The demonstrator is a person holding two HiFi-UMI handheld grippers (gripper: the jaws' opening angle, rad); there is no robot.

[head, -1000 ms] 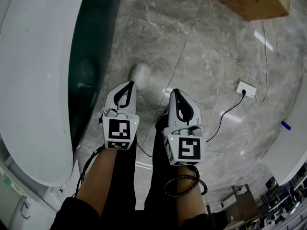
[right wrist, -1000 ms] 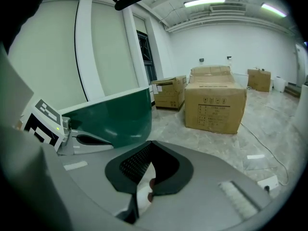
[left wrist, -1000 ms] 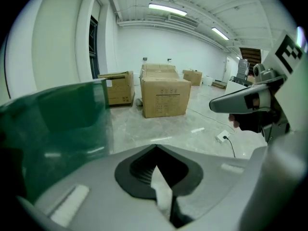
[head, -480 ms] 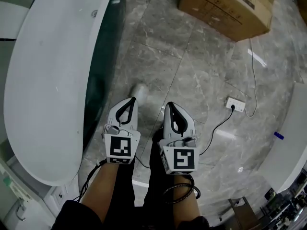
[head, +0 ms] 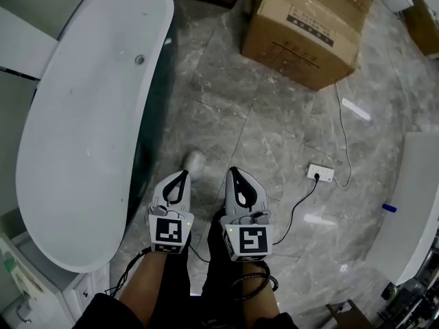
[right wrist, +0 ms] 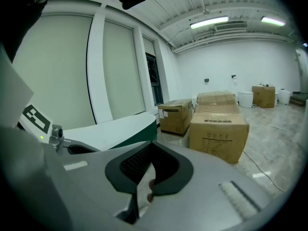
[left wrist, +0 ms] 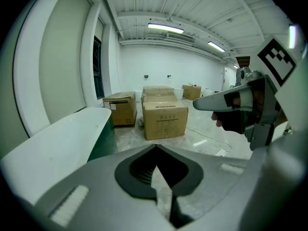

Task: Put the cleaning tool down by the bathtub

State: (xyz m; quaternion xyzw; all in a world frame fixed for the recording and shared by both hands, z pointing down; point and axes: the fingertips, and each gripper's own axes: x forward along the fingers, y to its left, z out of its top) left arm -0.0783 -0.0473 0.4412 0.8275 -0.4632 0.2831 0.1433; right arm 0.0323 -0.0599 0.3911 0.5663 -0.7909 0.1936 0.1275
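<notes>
The left gripper (head: pixel 184 175) is seen in the lower middle of the head view, and its jaws are closed tip to tip; in the left gripper view (left wrist: pixel 157 146) only pale floor is seen through the dark loop behind the tips, so nothing is held. The right gripper (head: pixel 232 171) is held just beside it, to the right, and apart from it; its jaws are also brought together (right wrist: pixel 151 143) and no object is gripped between them. Both are pointed toward the top of the frame, with the marker cubes toward the bottom.

The cleaning tool (head: pixel 195 162) is taken to be the small pale thing on the grey marble floor (head: pixel 274 129), just above the tip of the left gripper in the frame; it is blurred and its shape cannot be told; it lies just beside the dark green side of the bathtub (head: pixel 82 149).

The white bathtub fills the left of the frame from top to bottom; a cardboard box (head: pixel 302 33) stands at the upper right; a white power strip (head: pixel 320 173) with a black cable (head: pixel 302 197) is seen right of the middle.
</notes>
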